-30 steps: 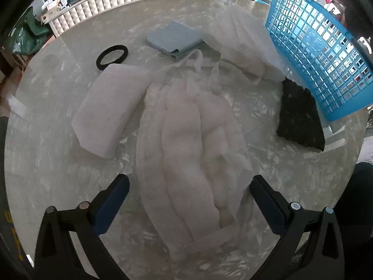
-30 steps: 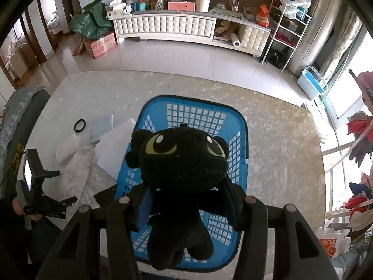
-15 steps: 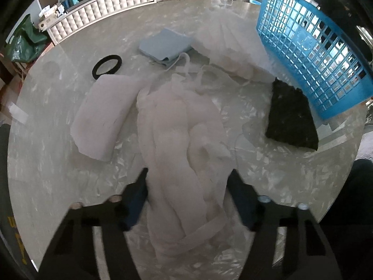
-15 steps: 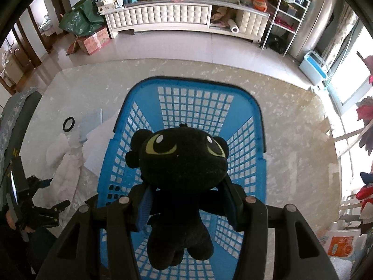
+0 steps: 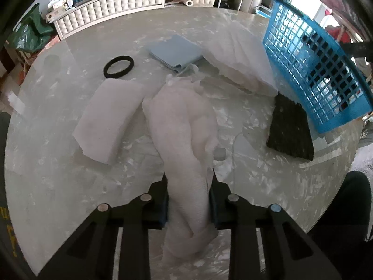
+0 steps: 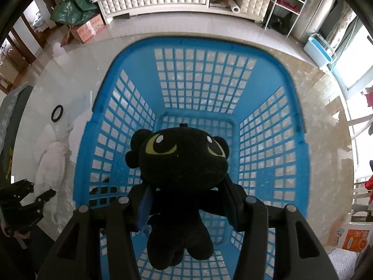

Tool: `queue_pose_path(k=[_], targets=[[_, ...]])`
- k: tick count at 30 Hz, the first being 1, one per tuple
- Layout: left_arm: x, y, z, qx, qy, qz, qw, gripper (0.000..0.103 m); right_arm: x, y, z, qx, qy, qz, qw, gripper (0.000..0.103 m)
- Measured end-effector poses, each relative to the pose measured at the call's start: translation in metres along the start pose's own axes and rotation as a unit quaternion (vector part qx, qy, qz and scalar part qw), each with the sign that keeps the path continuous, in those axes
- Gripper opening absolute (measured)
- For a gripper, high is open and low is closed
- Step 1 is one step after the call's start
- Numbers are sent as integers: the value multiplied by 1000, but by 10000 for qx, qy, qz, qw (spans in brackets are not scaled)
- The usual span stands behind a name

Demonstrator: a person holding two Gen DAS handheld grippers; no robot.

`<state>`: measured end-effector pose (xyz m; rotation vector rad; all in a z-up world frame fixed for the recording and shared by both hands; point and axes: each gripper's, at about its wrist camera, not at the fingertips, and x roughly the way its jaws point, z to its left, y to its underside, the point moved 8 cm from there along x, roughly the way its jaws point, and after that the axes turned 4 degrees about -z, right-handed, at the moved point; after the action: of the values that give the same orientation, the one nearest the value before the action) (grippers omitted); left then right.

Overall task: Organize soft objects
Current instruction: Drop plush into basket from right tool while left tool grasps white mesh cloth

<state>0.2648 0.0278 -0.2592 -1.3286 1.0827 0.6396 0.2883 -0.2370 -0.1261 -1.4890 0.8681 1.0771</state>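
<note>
Your right gripper [image 6: 186,205] points steeply down with a black plush toy [image 6: 184,186] pinched at its middle between the jaws, and the toy hangs directly above the open mouth of the blue basket [image 6: 116,140], so the move ahead likely turns on a straight drop or lowering into the basket. The toy's long axis runs from its round head on the far side to its legs dangling on the near side, past the jaws. It is a soft black figure with two large yellow-green eyes and small rounded ears. The basket is a blue plastic lattice, and nothing else shows on its floor. On your left, the left gripper [image 5: 188,198] points down at the desk [image 5: 58,163], and its jaws are closing, with a bunched white gauzy cloth [image 5: 184,128] between them. That cloth lies lengthwise, running from the jaws toward the far side. Beside it on the desk lie a flat white folded cloth [image 5: 109,119], a black ring [image 5: 119,66], a light blue cloth [image 5: 176,52] and a dark rough pad [image 5: 290,130] touching the basket's near corner.
</note>
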Motion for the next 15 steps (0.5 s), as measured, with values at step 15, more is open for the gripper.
queue_pose_path(k=[15], targets=[[-34, 2, 8, -131, 140, -240, 9995, 23, 13, 6, 9, -45, 92, 391, 9992, 53]])
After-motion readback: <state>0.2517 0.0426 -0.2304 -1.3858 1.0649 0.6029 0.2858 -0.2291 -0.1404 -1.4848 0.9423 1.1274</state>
